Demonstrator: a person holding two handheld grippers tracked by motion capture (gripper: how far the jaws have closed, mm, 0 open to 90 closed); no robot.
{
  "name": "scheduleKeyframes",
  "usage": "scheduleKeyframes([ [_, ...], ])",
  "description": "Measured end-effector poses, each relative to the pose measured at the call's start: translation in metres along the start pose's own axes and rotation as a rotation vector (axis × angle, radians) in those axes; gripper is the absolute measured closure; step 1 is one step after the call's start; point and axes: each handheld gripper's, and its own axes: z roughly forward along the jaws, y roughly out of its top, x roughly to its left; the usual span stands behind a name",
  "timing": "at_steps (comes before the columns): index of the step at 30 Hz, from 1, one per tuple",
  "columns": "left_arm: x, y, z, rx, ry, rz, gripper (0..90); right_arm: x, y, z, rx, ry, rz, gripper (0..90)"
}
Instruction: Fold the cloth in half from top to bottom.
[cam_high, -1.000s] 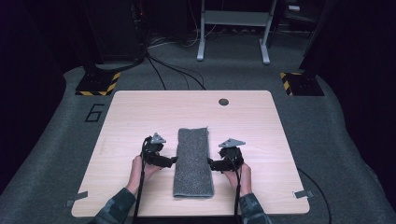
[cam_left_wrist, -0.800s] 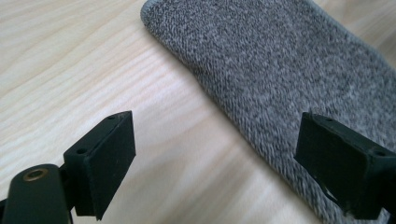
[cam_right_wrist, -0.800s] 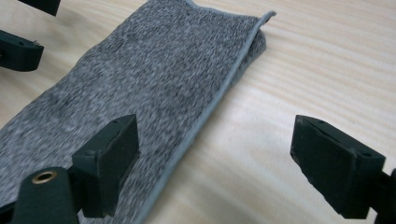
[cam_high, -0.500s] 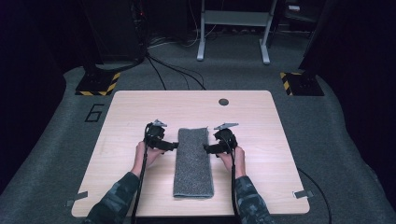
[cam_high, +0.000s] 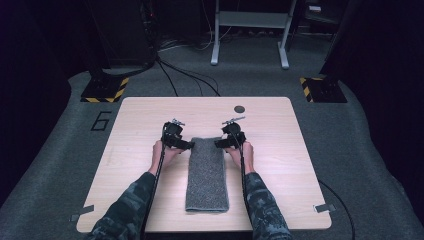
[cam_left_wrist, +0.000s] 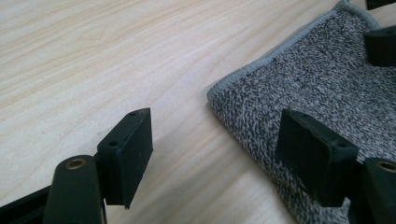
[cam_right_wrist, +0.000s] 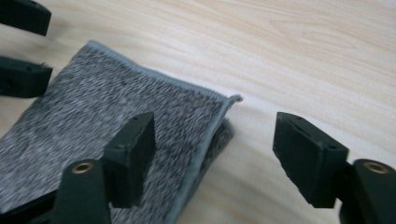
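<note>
The folded towel (cam_high: 207, 172) lies flat on the worktop (cam_high: 280, 150), far corners between the left tool (cam_high: 186, 144) and right tool (cam_high: 220, 143), both unclenched but just narrowing; soft, floppy, probably best pinched at those hemmed corners.

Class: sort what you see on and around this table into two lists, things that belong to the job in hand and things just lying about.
In the job:
folded grey towel
left gripper, jaws closing, empty
right gripper, jaws closing, empty

Lying about:
small dark disc on the table
floor cables
metal stand
</note>
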Motion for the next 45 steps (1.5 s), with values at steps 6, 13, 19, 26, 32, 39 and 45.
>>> scheduleKeyframes([
  [6,-0.001,0.0,0.009,0.013,-0.008,0.024,34.7,-0.001,-0.001,0.014,0.025,-0.02,-0.01,40.1],
  [13,-0.007,0.0,0.009,0.015,0.015,0.057,46.2,0.004,-0.001,0.013,0.042,-0.04,-0.041,53.5],
  [19,-0.013,-0.002,0.01,0.008,0.046,0.112,55.1,0.008,-0.002,0.013,0.045,-0.035,-0.062,66.3],
  [26,-0.016,-0.003,0.01,-0.004,0.023,0.114,70.6,0.008,-0.004,0.012,0.036,0.014,-0.049,81.4],
  [32,-0.016,-0.005,0.01,-0.016,-0.005,0.098,83.3,0.007,-0.006,0.012,0.022,0.037,-0.038,84.4],
  [39,-0.018,-0.007,0.01,-0.029,-0.006,0.093,87.3,0.008,-0.009,0.012,0.003,0.026,-0.039,85.3],
  [45,-0.017,-0.008,0.011,-0.039,-0.011,0.074,87.5,0.008,-0.011,0.012,-0.013,0.028,-0.03,85.5],
])
